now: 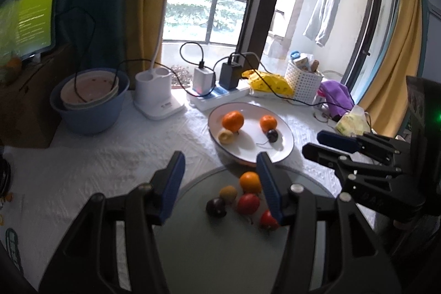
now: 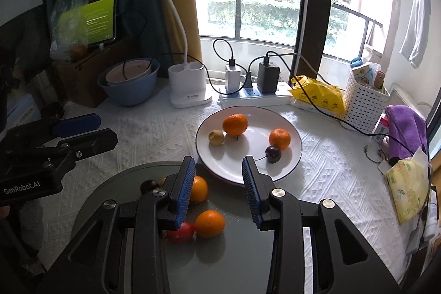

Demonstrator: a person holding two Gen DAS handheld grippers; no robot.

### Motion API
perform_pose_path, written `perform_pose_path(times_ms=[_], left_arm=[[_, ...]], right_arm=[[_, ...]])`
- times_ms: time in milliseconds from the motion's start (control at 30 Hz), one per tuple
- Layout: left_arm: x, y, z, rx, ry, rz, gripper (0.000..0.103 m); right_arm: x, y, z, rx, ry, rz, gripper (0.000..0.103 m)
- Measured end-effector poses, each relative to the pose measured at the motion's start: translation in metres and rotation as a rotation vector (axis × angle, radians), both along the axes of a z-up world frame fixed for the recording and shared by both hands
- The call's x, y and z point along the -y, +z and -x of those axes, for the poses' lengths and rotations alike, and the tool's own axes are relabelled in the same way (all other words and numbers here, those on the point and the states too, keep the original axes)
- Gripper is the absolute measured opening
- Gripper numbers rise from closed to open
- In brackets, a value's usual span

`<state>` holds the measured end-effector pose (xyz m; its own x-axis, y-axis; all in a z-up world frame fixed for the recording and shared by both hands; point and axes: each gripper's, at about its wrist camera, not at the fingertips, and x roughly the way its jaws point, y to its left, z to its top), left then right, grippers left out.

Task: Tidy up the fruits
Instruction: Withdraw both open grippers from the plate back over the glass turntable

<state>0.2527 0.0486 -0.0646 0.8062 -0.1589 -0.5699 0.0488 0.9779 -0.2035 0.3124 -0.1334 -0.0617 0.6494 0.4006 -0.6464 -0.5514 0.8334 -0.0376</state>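
My left tool (image 1: 220, 175) gapes empty just above the orange (image 1: 250, 181), nearer than my right tool (image 2: 219, 178); it too stands open, empty.

Back of bench (image 2: 317, 156): blue bowl (image 2: 129, 90), white lamp (image 2: 187, 90), power strip (image 2: 256, 98) with two chargers, yellow bag (image 2: 317, 97), white basket (image 2: 363, 106), purple cloth (image 2: 405, 128).

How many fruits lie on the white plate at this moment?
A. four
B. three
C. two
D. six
A: the white plate holds two oranges, one small yellowish fruit and one dark plum; the other fruits lie on the grey round tray nearer the camera.
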Motion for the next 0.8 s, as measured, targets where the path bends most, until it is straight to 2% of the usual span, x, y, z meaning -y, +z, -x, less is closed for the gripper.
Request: perform_pose_path(times_ms=[267, 800], left_arm=[[-0.011, -0.013, 0.019, -0.015, 0.029, 0.016, 0.055], [-0.014, -0.057, 0.030, -0.106, 0.036, 0.035, 0.055]], right_arm=[[-0.007, -0.008, 0.013, -0.011, 0.012, 0.026, 0.038], [-0.004, -0.055, 0.025, -0.122, -0.004, 0.061, 0.042]])
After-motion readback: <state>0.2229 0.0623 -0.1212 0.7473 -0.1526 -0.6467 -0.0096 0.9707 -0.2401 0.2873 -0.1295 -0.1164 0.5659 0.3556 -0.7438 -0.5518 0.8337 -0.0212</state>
